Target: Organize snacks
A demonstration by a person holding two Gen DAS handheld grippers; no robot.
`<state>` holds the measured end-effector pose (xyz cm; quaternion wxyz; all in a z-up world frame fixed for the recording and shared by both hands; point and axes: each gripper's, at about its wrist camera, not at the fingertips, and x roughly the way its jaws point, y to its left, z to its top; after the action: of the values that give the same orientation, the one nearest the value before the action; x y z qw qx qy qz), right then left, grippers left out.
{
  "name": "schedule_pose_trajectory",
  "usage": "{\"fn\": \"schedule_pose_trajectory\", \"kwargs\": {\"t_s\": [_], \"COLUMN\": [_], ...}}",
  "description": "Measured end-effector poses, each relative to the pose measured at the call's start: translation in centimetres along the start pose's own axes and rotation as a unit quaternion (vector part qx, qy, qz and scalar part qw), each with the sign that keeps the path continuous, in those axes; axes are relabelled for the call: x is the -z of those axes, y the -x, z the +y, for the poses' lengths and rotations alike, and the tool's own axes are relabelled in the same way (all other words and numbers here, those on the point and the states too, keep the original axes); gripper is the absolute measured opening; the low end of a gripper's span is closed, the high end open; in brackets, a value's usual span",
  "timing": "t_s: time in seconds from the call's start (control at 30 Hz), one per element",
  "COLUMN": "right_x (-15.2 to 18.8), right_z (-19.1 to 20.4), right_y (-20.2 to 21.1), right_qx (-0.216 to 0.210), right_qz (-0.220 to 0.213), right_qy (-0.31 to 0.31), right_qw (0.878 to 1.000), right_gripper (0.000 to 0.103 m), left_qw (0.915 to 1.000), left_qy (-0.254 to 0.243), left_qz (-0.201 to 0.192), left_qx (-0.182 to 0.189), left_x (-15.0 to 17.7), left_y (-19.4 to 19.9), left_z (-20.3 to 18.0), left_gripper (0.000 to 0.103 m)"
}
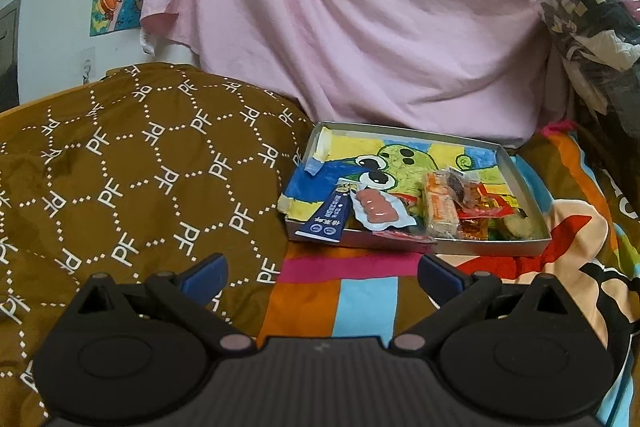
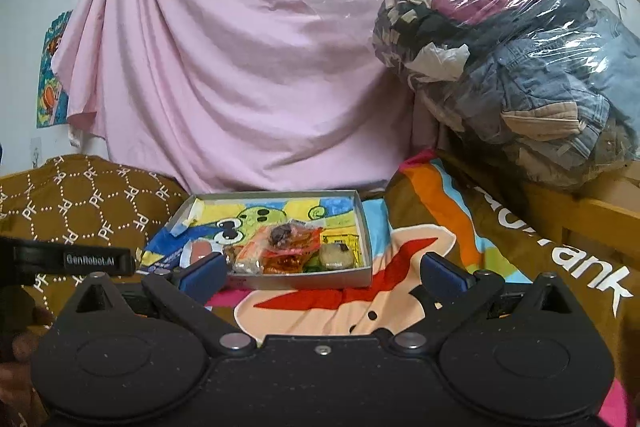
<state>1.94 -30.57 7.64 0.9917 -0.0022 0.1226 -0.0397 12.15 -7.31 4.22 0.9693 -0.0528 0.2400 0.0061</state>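
A shallow grey box [image 1: 516, 171] [image 2: 362, 223] with a cartoon drawing inside lies on the bed. Snacks are piled at its near edge: a dark blue packet [image 1: 326, 217] hanging over the rim, a pink sausage pack [image 1: 378, 211], an orange wrapped bar [image 1: 440, 209] [image 2: 250, 253], red-orange packets [image 1: 482, 211] [image 2: 292, 259] and a pale round cake [image 1: 518, 225] [image 2: 336, 255]. My left gripper [image 1: 322, 275] hovers open just short of the box, nothing between its blue fingers. My right gripper [image 2: 322, 275] is also open and empty, near the box's front rim.
A brown "PF" pillow [image 1: 120, 167] [image 2: 80, 203] lies left of the box. A pink sheet [image 1: 340, 19] hangs behind. A clear bag of clothes [image 2: 520, 67] sits at the right on a wooden frame [image 2: 592, 223]. The bedspread [image 1: 360, 303] is colourful. The other gripper's body [image 2: 80, 259] shows at left.
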Motion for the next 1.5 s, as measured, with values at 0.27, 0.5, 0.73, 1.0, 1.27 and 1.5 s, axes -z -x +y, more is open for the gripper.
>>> {"fn": "schedule_pose_trajectory", "kwargs": {"t_s": [0.27,0.5,0.73,1.0,1.27,1.5], "right_x": [0.0,-0.4,-0.2,0.5,1.8,3.0], "right_z": [0.5,1.2,1.7,1.7,1.6,2.4], "right_y": [1.0,2.1,3.0,3.7,4.0,3.7], "right_qx": [0.002,-0.003,0.001,0.008,0.008,-0.007], "right_qz": [0.003,0.01,0.026,0.042,0.062,0.073], "right_qy": [-0.004,0.002,0.008,-0.004,-0.017,-0.006], "right_qw": [1.0,1.0,1.0,0.999,0.998,0.997], "right_gripper": [0.102,0.102,0.102,0.102,0.102,0.102], "left_qw": [0.9999,0.9998,0.9996,0.9986,0.9968,0.9965], "left_qy": [-0.005,-0.018,-0.023,-0.044,-0.062,-0.058], "left_qz": [-0.006,0.013,0.019,0.029,0.042,0.048], "left_qx": [-0.007,-0.001,-0.001,-0.003,-0.026,-0.036], "left_x": [0.3,0.6,1.1,2.2,3.2,3.4], "left_y": [1.4,2.4,3.4,4.6,5.4,5.3], "left_z": [1.0,1.4,1.8,2.3,3.0,4.0], "left_gripper": [0.103,0.103,0.103,0.103,0.103,0.103]}}
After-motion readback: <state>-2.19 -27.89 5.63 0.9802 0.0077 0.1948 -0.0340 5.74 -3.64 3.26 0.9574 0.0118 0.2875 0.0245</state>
